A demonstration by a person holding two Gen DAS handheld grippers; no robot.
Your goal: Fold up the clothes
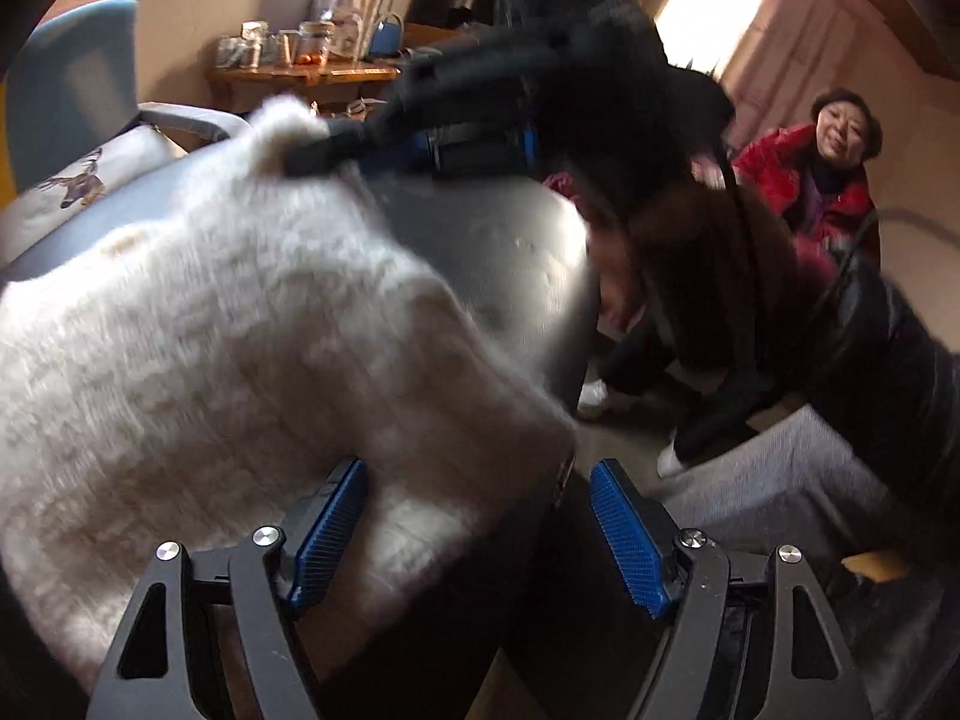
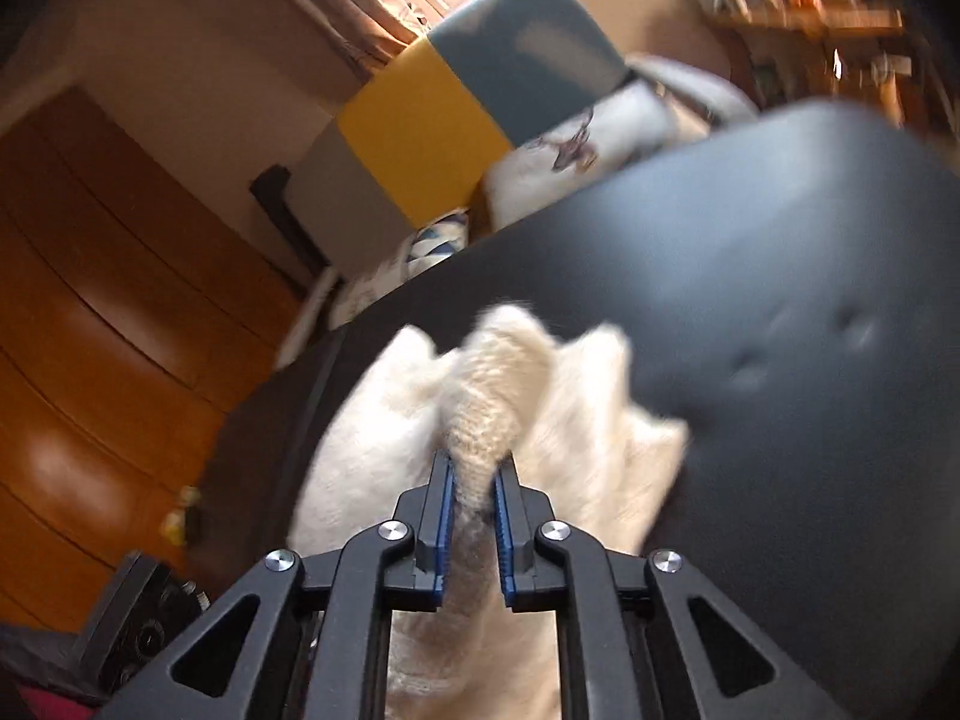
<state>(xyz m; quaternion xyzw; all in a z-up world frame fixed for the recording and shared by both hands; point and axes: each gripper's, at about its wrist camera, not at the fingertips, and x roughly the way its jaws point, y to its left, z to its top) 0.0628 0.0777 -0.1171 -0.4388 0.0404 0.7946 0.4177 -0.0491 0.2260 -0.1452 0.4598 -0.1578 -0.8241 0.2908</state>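
A fluffy white knit sweater (image 1: 198, 348) lies bunched on the dark tabletop (image 1: 498, 240). My left gripper (image 1: 480, 531) is open at the sweater's near edge, and the fabric spills over its left pad (image 1: 330, 531) into the gap. My right gripper (image 2: 477, 480) is shut on a ribbed cream fold of the sweater (image 2: 492, 384), holding it up above the dark tabletop (image 2: 750, 276). In the left wrist view the right gripper (image 1: 303, 157) reaches in from the upper right and pinches the sweater's far edge. Both views are blurred by motion.
A person in a red jacket (image 1: 804, 180) sits at the far right, with another person (image 1: 690, 252) bent low in front. A blue and yellow armchair (image 2: 474, 84) with a deer cushion (image 1: 78, 180) stands behind the table. A wooden shelf with jars (image 1: 300, 60) is at the back, and wooden doors (image 2: 90, 312) on the left.
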